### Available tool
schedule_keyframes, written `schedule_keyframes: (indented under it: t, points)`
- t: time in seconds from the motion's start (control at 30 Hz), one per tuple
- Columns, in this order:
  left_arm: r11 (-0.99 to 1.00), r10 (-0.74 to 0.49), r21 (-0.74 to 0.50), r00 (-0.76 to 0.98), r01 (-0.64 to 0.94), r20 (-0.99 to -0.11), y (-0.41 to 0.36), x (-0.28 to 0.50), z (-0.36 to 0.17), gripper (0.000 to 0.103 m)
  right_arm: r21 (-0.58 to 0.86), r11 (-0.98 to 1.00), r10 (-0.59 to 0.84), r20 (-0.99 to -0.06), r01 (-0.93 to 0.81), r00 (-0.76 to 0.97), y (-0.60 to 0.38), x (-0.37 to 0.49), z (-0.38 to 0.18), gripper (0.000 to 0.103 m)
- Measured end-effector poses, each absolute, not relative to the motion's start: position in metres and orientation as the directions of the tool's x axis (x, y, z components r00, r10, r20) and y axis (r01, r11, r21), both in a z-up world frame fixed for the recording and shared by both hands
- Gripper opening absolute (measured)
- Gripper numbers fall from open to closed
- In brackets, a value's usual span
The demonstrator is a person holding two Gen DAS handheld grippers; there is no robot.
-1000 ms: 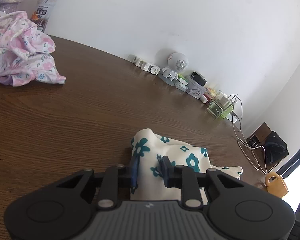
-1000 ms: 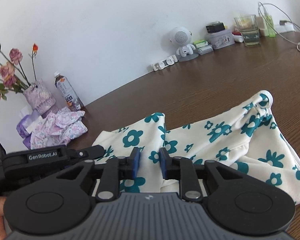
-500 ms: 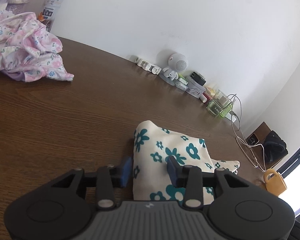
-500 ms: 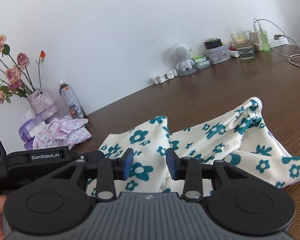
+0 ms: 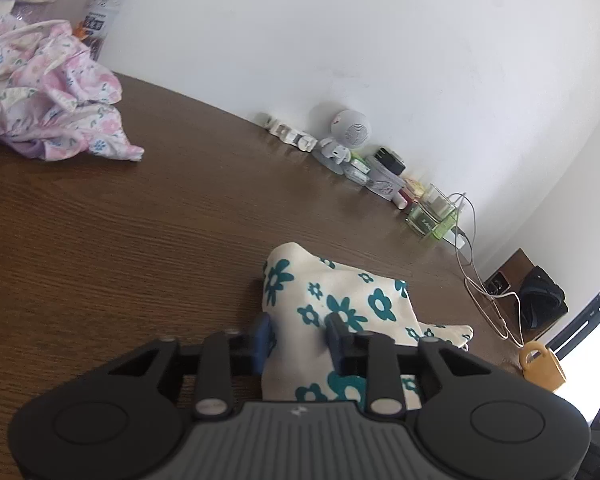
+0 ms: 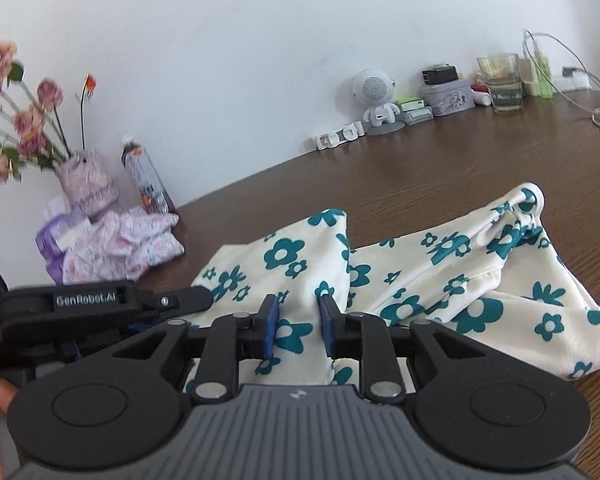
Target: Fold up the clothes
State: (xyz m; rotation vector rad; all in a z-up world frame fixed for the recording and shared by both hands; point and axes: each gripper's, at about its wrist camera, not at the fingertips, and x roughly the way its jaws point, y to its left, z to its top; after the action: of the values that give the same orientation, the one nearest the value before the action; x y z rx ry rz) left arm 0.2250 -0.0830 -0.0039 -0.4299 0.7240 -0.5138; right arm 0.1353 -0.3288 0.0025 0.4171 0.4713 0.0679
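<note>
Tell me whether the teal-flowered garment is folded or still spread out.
Partly folded: the teal-flowered garment lies on the table with overlapping layers and rumpled edges, not a neat stack.

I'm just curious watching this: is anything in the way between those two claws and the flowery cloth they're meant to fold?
Nothing visible. The left claw and right claw are open right over the teal-flowered cloth.

Bare table (image 5: 140, 232) lies open between the pink floral heap (image 5: 48, 92) at far left and the cream garment (image 5: 340, 300). Along the wall, a speaker figure (image 6: 374, 100), a glass (image 6: 504, 84) and cables (image 5: 484, 280) crowd the back edge.
</note>
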Motion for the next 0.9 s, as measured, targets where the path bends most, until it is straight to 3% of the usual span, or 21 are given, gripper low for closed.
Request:
schedule_keyframes:
  t: [0.03,0.1,0.27,0.3,0.33,0.5,0.67,0.7,0.8,0.9]
  points:
    - [0.793,-0.577,-0.538,0.636,0.286,-0.512,-0.082,0.226,-0.003,0.033,0.427,0.903,0.157,-0.414,0.04,0.897,-0.333,0.134,0.003,0.036]
    - [0.799,-0.568,-0.53,0.645,0.284,-0.511,-0.083,0.229,-0.002,0.034,0.428,0.902,0.146,-0.415,0.051,0.898,-0.335,0.138,0.004,0.043]
    - [0.801,-0.567,-0.526,0.644,0.284,-0.515,-0.086,0.236,-0.003,0.032,0.371,0.926,0.11,-0.449,0.073,0.886,-0.328,0.156,0.006,0.043]
    - [0.798,-0.571,-0.53,0.64,0.287,-0.513,-0.086,0.237,-0.003,0.028,0.36,0.93,0.103,-0.456,0.077,0.884,-0.327,0.16,0.006,0.042]
    - [0.794,-0.578,-0.532,0.635,0.293,-0.513,-0.087,0.238,-0.003,0.025,0.348,0.934,0.096,-0.462,0.081,0.882,-0.326,0.164,0.007,0.041]
    - [0.793,-0.581,-0.533,0.631,0.295,-0.515,-0.088,0.239,-0.004,0.022,0.316,0.946,0.089,-0.48,0.078,0.873,-0.32,0.173,0.005,0.016]
    - [0.793,-0.578,-0.537,0.633,0.287,-0.515,-0.087,0.24,-0.006,0.025,0.342,0.938,0.116,-0.472,0.06,0.874,-0.321,0.171,0.002,0.014]
    - [0.795,-0.573,-0.538,0.635,0.28,-0.518,-0.086,0.239,-0.006,0.028,0.358,0.931,0.118,-0.465,0.065,0.878,-0.324,0.17,0.001,0.018]
    - [0.8,-0.564,-0.539,0.638,0.263,-0.525,-0.083,0.238,-0.006,0.033,0.397,0.914,0.118,-0.443,0.077,0.889,-0.333,0.162,0.001,0.05]
    - [0.8,-0.562,-0.542,0.635,0.257,-0.53,-0.082,0.234,-0.006,0.033,0.42,0.905,0.123,-0.424,0.075,0.897,-0.338,0.15,0.002,0.05]
